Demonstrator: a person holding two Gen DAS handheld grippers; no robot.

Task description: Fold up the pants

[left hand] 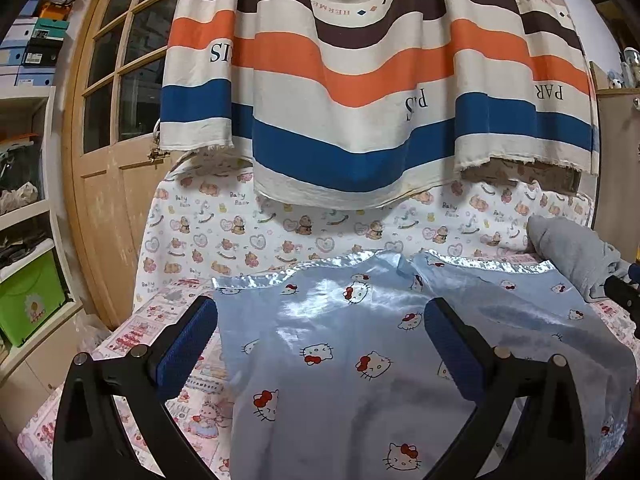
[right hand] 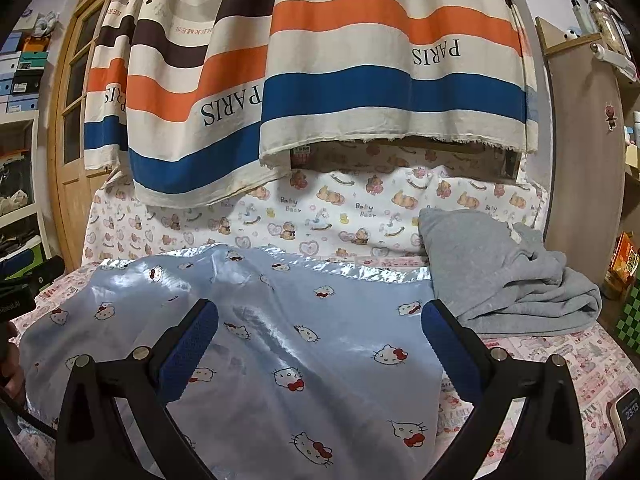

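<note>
- Pants [left hand: 360, 360] lying spread on bed [left hand: 176, 320], beside grey garment [right hand: 500, 272].
- Left hand-held gripper [left hand: 320, 344] hovering over pants, fingers apart, empty.
- Right hand-held gripper [right hand: 320, 344] doing likewise.

The striped curtain [right hand: 360, 60] carries "PARIS" in dark capitals, printed upside down, once on the cream band near its right side and again on the fold further left; a small upside-down "HERMES" runs along a pale stripe higher up (partly lost in the folds). The white cloth [right hand: 360, 208] with bears reads "Baby Bear" in several places. On the pink sheet [left hand: 200, 384], "Strawberry" shows in the left wrist view. A phone [right hand: 628, 416] at the lower right shows "23:13".
</note>
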